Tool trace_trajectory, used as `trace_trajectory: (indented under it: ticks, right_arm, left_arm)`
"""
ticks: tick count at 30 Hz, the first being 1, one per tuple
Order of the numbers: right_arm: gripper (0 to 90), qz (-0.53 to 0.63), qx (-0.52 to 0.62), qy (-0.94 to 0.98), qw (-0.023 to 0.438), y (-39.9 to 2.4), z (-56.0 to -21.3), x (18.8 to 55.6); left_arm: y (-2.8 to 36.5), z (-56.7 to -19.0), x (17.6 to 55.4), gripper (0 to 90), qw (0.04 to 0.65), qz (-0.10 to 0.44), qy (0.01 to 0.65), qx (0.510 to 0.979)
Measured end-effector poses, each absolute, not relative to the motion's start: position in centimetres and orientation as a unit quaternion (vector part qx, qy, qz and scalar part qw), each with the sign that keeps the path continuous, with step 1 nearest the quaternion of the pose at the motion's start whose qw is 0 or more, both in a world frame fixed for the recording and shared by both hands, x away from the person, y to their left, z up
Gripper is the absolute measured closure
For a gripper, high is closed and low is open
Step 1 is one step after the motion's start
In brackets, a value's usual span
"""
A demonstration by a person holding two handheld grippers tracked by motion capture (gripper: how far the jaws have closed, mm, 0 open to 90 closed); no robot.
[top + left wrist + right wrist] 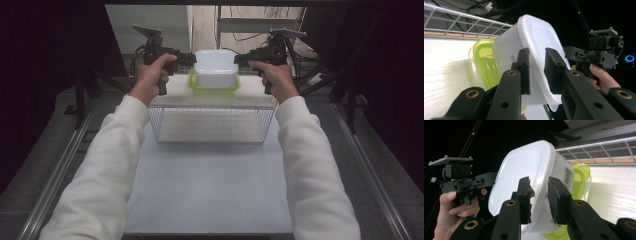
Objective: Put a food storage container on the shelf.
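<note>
White tub (215, 68) between parted claws (537, 70).

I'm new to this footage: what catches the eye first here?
A white container sits upside down on a green-lidded box, on the white top of a wire rack. The left gripper and right gripper flank it on either side, jaws parted at its walls.

The white container (215, 69) hides most of the green-lidded box (213, 88) beneath it (its contents cannot be told), and its label print (567, 177) is too small to read.
</note>
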State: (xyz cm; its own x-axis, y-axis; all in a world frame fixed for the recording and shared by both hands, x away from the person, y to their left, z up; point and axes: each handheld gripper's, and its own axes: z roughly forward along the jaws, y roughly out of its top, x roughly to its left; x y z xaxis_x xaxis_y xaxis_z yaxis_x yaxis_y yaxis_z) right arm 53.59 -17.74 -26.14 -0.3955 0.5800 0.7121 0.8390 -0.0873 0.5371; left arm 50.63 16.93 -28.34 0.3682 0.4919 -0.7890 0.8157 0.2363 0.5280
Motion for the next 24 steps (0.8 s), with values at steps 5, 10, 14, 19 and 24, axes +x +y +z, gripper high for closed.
trace_trajectory:
  ticks: [5, 10, 14, 19, 24]
  right_arm:
    - [69.1, -0.509, -0.532, -0.665, 0.124, -17.6, -26.1, 53.6]
    - [52.4, -0.527, -0.509, -0.674, 0.099, -17.4, -25.8, 53.2]
    - [43.7, -0.554, -0.47, -0.684, 0.062, -17.7, -24.8, 52.2]
    - [37.6, -0.574, -0.422, -0.701, 0.032, -18.5, -24.4, 50.7]
    - [28.0, -0.576, -0.39, -0.718, 0.022, -19.6, -24.9, 49.1]
  left_arm:
    - [16.7, -28.4, 50.6, 71.5, 0.568, -0.132, 0.541, 0.606]
    - [16.6, -28.2, 50.2, 55.7, 0.572, -0.091, 0.534, 0.616]
    - [16.7, -27.8, 49.2, 45.6, 0.578, -0.061, 0.513, 0.632]
    - [16.9, -27.2, 47.1, 35.9, 0.574, -0.007, 0.493, 0.654]
    - [17.5, -27.4, 44.9, 28.2, 0.567, 0.02, 0.477, 0.671]
